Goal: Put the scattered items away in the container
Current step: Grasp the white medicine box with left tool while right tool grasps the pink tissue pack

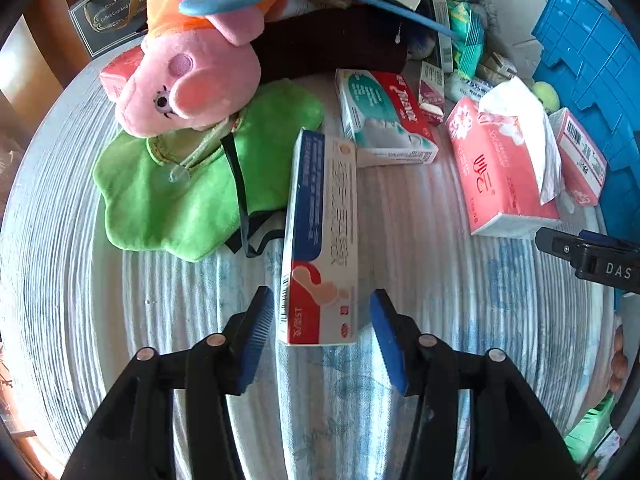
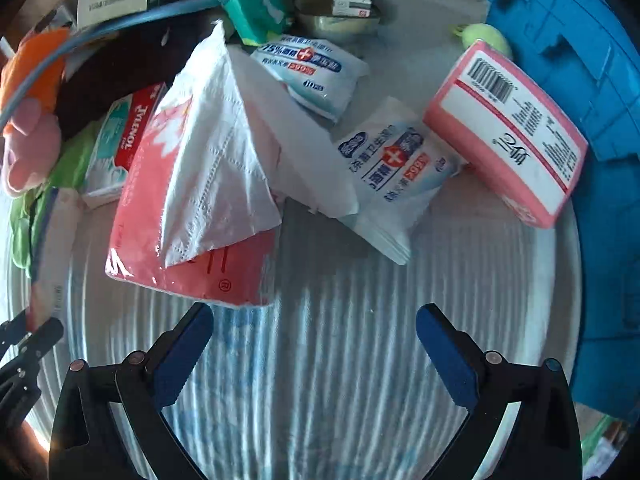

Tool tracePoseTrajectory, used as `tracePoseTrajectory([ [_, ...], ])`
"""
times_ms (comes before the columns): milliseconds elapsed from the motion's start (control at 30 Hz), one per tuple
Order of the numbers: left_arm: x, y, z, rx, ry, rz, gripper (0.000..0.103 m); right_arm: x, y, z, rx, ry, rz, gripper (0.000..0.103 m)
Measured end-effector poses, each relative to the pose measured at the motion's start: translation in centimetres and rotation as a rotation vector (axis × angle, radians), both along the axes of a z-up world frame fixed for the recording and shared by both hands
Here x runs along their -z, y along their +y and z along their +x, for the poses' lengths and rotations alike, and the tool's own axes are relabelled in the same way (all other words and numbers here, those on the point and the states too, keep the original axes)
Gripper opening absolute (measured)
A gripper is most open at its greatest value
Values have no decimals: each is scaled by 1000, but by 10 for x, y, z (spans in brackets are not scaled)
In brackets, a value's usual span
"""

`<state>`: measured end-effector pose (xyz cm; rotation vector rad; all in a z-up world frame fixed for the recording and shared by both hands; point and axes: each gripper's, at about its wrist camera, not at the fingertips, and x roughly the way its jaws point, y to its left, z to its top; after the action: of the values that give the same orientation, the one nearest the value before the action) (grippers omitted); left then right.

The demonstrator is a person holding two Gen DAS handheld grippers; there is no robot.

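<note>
My left gripper (image 1: 320,294) points down at a long white, blue and red carton (image 1: 320,220) lying on the ribbed white surface (image 1: 440,280). Its blue pads stand on either side of the carton's near end with a small gap each side, so it is open. My right gripper (image 2: 315,312) is open wide with nothing between its fingers. Just beyond it lies a pink tissue pack (image 2: 224,276) with a white tissue (image 2: 212,152) pulled out. A blue plastic container (image 2: 580,40) curves along the right edge in both views.
A pink pig plush (image 1: 188,80) lies on a green cloth (image 1: 172,200) at the left. A Tylenol box (image 1: 384,116), two wet-wipe packs (image 2: 392,172), a smaller pink pack (image 2: 508,132), a yellow-green ball (image 2: 484,38) and several cartons crowd the far side.
</note>
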<state>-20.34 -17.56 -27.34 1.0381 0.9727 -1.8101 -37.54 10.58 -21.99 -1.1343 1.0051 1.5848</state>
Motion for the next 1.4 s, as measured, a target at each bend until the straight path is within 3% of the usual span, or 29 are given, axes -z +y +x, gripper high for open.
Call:
tracePoseTrajectory([
  [100,-9,-8,-1,-13,26,-24,74,-20,-7,-15,-33,95,24,103],
  [233,2,-14,6,-17,-18,-20,74,-21,-2,-45,-50,96,50,103],
  [267,8,-24,-7,-19,-26,-3,74,-16,1,-50,-41,86,47,103],
  [433,33,-31,-22,-11,-27,57,74,7,15,-53,-31,87,-1,103],
  [467,33,-30,-24,-16,-41,36,73,9,15,-54,-37,83,-6,103],
  [533,32,-30,-29,-2,-55,18,60,12,14,-55,-48,69,-10,102],
  [667,32,-33,-35,7,-64,-1,60,24,15,-53,-67,46,-27,103],
  [867,32,-33,-35,-2,-54,-12,60,23,7,-61,-127,-14,73,103],
  [967,33,-31,-34,-10,-47,-25,60,20,-2,-60,-136,3,122,103],
  [1067,32,-30,-33,-18,-46,-29,60,15,-3,-59,-167,13,82,103],
  [1133,32,-30,-34,-30,-47,-27,60,8,-3,-55,-149,96,66,103],
  [1200,32,-30,-35,-37,-51,-26,61,2,-3,-58,-161,110,89,103],
  [1233,32,-29,-35,-38,-51,-25,58,2,-3,-62,-179,102,87,99],
  [1267,31,-28,-36,-41,-51,-25,52,2,-4,-66,-194,78,91,87],
  [1300,29,-25,-35,-41,-45,-20,43,0,-7,-69,-205,54,102,85],
  [1400,24,-14,-35,-50,-33,-22,42,-14,-21,-67,-225,74,108,84],
])
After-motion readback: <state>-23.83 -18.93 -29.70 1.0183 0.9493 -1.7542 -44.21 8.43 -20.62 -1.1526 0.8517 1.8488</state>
